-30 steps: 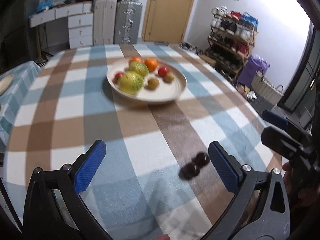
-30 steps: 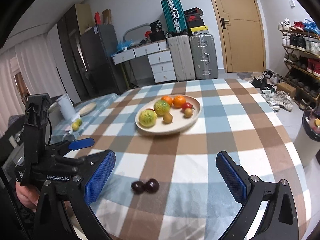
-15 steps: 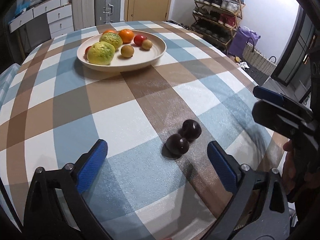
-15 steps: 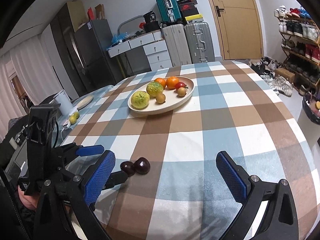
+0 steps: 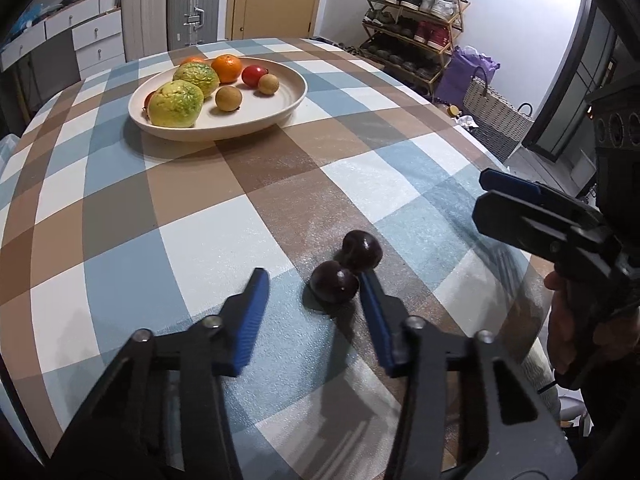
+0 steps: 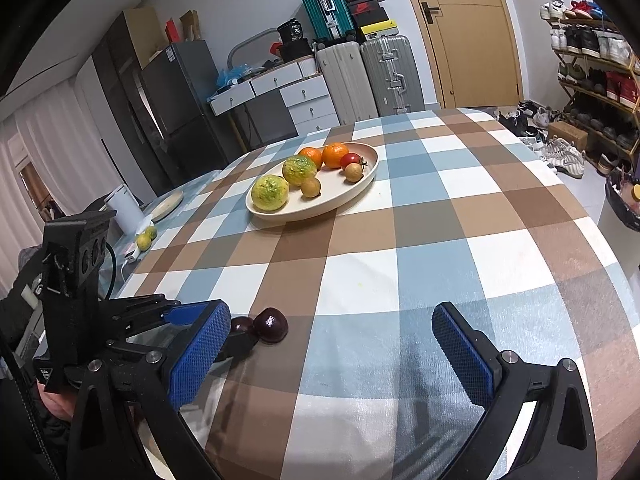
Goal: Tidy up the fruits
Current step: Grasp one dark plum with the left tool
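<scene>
Plums: 2 dark purple plums lay touching each other on the checked tablecloth near the table's front edge; the nearer plum (image 5: 334, 287) sat just ahead of the left gripper, the farther plum (image 5: 362, 250) behind it toward the plate.
Left gripper: the left gripper (image 5: 312, 300) was low over the table, its blue-padded fingers (image 5: 250, 316) spread apart but narrowed, holding nothing; the right finger's tip stood just beside the nearer plum, whether touching could not be told; the left finger was well clear of it.
Right gripper: the right gripper (image 6: 332, 344) hovered above the cloth with its fingers (image 6: 460, 352) spread wide, gripping nothing; from the left wrist view it showed at the right edge, held in a hand (image 5: 576, 336).
Plums from the right wrist view: the farther plum (image 6: 272, 325) was plain to see, the nearer plum (image 6: 241, 325) partly hidden behind the left gripper's finger.
Plate: a cream oval plate (image 5: 280, 110) stood farther back on the table, well apart from the plums.
Plate contents: 2 yellow-green bumpy fruits (image 5: 176, 103), 2 oranges (image 5: 227, 68), a red tomato (image 5: 253, 75) and 2 small brown round fruits (image 5: 228, 98) lay in it.
Table: the table (image 5: 120, 216) carried a blue, brown and white checked cloth.
Background: suitcases (image 6: 368, 76), a shoe rack (image 5: 416, 12) and a wooden door (image 6: 468, 32) stood beyond.
</scene>
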Tool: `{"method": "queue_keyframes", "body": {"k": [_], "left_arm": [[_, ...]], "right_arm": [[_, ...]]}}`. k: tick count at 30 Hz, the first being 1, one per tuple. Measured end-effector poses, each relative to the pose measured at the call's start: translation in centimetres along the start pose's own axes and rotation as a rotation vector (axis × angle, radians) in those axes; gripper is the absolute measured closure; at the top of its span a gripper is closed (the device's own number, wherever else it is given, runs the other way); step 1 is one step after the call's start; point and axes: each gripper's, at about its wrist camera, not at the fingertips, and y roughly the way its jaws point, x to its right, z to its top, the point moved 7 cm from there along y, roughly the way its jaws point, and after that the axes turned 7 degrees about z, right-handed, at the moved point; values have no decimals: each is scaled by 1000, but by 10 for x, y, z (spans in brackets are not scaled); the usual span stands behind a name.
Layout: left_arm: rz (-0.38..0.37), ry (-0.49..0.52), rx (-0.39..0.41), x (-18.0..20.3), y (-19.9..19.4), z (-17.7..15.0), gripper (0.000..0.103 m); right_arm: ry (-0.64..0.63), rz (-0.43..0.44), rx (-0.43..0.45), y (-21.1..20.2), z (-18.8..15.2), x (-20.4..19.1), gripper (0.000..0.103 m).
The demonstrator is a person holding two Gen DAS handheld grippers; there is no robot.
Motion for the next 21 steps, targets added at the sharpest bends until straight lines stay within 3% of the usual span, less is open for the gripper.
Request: {"method": "queue_keyframes", "body": {"k": [4, 15, 21], "left_arm": [[-38, 18, 6, 7, -3, -1, 81], [-74, -13, 8, -1, -12, -2, 82], [-80, -51, 50, -17, -27, 4, 82]], "right_arm": [[2, 2, -3, 0, -1, 0, 0], [0, 13, -17, 4, -3, -4, 0], [-1, 32, -57, 15, -9, -11, 0]]}}
